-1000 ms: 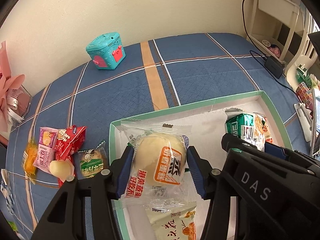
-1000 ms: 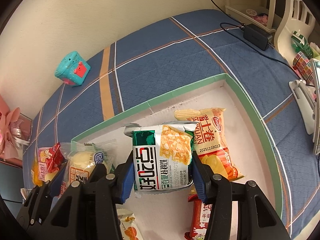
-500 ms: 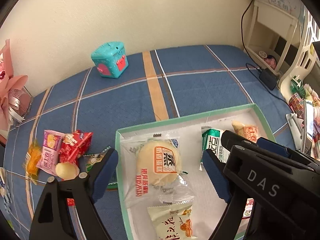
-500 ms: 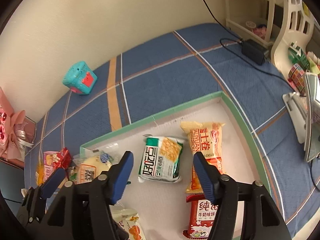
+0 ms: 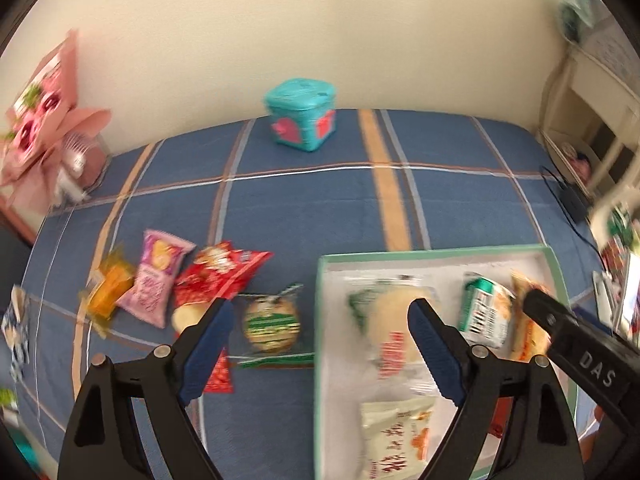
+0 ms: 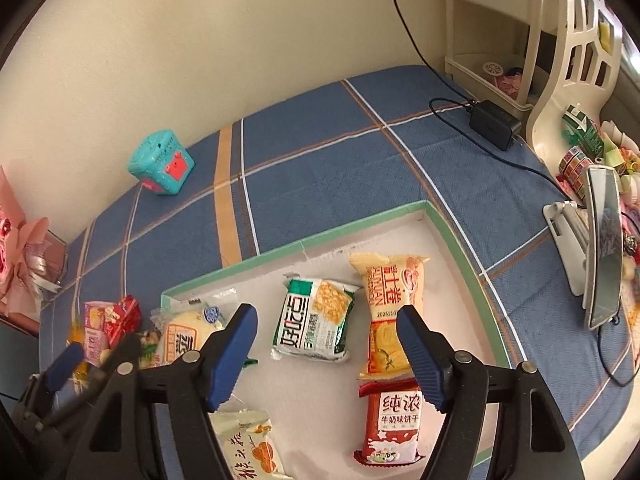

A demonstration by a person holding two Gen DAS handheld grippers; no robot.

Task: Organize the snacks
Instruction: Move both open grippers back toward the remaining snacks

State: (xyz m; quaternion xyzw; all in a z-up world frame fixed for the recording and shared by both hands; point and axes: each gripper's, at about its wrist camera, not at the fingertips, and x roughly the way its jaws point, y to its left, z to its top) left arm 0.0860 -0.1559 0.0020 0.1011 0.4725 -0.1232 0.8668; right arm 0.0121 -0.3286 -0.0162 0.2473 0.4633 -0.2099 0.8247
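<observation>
A: Your left gripper (image 5: 320, 338) has its fingers (image 5: 208, 344) wide apart and holds nothing. The bun packet (image 5: 394, 320) lies free in the tray (image 5: 436, 254), just behind the right finger. Your right gripper (image 6: 324, 344) is opening, and nothing is between its fingers; the green cracker packet (image 6: 316, 326) lies flat in the tray under them.

B: So which step am I in?

A: I judge you are between two placements. Five packets are in the tray now: the bun, the green crackers, the yellow roll packet (image 6: 390, 304), the red milk biscuit packet (image 6: 394, 420) and a pale packet (image 6: 248, 448) at the near edge. The loose snacks wait on the blue checked cloth to the left of the tray.

B: What should I take next?

A: The round green packet (image 5: 272, 322) is nearest, just beside the tray wall and almost between your left fingers. Behind it are the red packet (image 5: 216, 278), the pink packet (image 5: 156, 276) and the orange one (image 5: 108, 292), lying close together and partly overlapping. Come down straight, so you take one only.

B: Is something in the way?

A: The tray wall is close to that green packet. The teal toy box (image 5: 302, 114) and the charger (image 6: 494, 124) are well apart.
</observation>
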